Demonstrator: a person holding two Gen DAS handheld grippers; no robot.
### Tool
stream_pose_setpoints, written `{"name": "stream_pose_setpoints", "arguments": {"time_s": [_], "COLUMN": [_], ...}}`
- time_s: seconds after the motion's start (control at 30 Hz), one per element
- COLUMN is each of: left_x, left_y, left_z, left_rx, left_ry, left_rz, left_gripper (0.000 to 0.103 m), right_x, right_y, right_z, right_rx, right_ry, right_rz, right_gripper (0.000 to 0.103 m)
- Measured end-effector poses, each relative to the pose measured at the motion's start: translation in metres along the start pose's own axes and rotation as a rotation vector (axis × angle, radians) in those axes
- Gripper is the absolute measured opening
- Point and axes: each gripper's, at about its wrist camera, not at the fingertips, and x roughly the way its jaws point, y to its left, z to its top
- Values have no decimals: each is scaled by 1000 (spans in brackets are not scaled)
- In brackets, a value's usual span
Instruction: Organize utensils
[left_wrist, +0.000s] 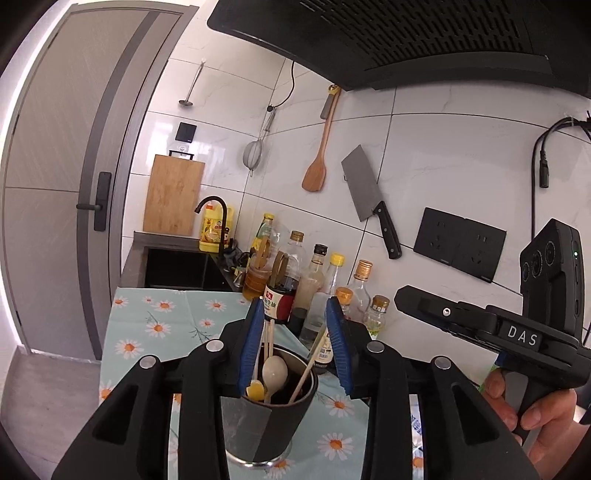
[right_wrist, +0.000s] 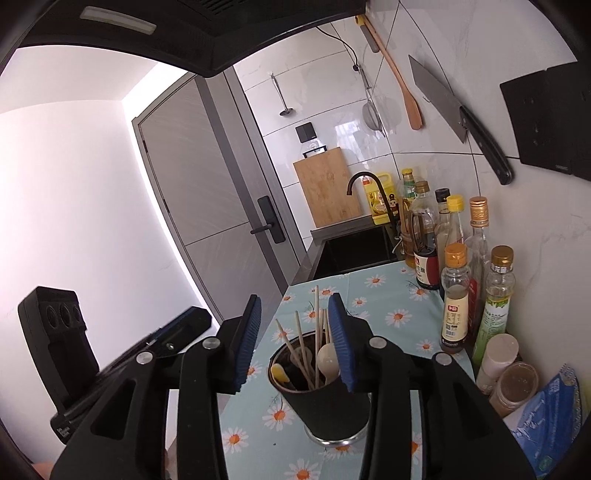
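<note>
Light, stiff chopsticks (right_wrist: 317, 325) and slippery spoon (right_wrist: 327, 360) upright in holder (right_wrist: 325, 410); both hand-held grippers (left_wrist: 295, 347) (right_wrist: 295, 343) parted, empty; best pinched mid-shaft

The left gripper (left_wrist: 295, 343) and right gripper (right_wrist: 295, 341) are black plastic with blue ribbed pads on the jaws. Round silver screws sit behind the jaws. One handle has white letters, "DAS".
</note>
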Motion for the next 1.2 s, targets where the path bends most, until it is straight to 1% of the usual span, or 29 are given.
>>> {"name": "stream_pose_setpoints", "arguments": {"time_s": [0.07, 0.13, 0.2, 0.23, 0.3, 0.33, 0.37, 0.43, 0.47, 0.5, 0.57, 0.63, 0.7, 0.73, 0.8, 0.83, 0.9, 1.1, 1.2], "left_x": [-10, -20, -27, -31, -40, -43, -47, -58, -65, -71, -79, -87, -95, -97, -106, -109, -117, -138, -148], "left_y": [-7, -14, -22, -25, -34, -37, -41, -50, -54, -58, -64, -70, -77, -80, -86, -89, -94, -106, -110], "left_z": [1, 1, 0, -1, -3, -5, -6, -10, -12, -14, -19, -26, -34, -36, -44, -46, -53, -69, -82], "left_rx": [11, 20, 28, 30, 46, 50, 50, 48, 43, 37, 29, 27, 26, 24, 18, 13, 4, -5, -19], "left_ry": [5, 13, 25, 29, 44, 50, 53, 59, 61, 62, 73, 91, 104, 109, 125, 129, 139, 163, 187], "left_rz": [14, 22, 35, 37, 55, 62, 66, 79, 84, 87, 101, 112, 130, 136, 150, 155, 173, 200, 214], "left_gripper": [34, 34, 41, 42, 45, 50, 51, 52, 54, 59, 62, 64, 71, 73, 83, 85, 94, 96, 96], "right_x": [-10, -18, -31, -35, -47, -54, -62, -73, -80, -87, -99, -108, -117, -122, -129, -133, -142, -153, -158], "right_y": [1, 1, 3, 4, 6, 8, 10, 12, 13, 13, 11, 8, 5, 4, 2, 2, 2, 5, 5], "right_z": [-2, -4, -5, -6, -7, -7, -8, -10, -11, -12, -17, -21, -26, -29, -34, -37, -45, -69, -82], "right_rx": [-7, -18, -40, -49, -68, -78, -96, -114, -117, -120, -124, -128, -133, -133, -137, -136, -145, -188, -179], "right_ry": [4, 3, 0, 0, 3, 0, -4, -8, -9, -7, 0, 8, 18, 22, 40, 50, 55, 108, 136], "right_rz": [4, 10, 13, 16, 19, 23, 24, 25, 29, 34, 41, 39, 36, 39, 41, 47, 53, 16, 12], "right_gripper": [44, 49, 53, 57, 62, 65, 66, 72, 73, 77, 82, 91, 97, 98, 98, 98, 98, 98, 98]}}
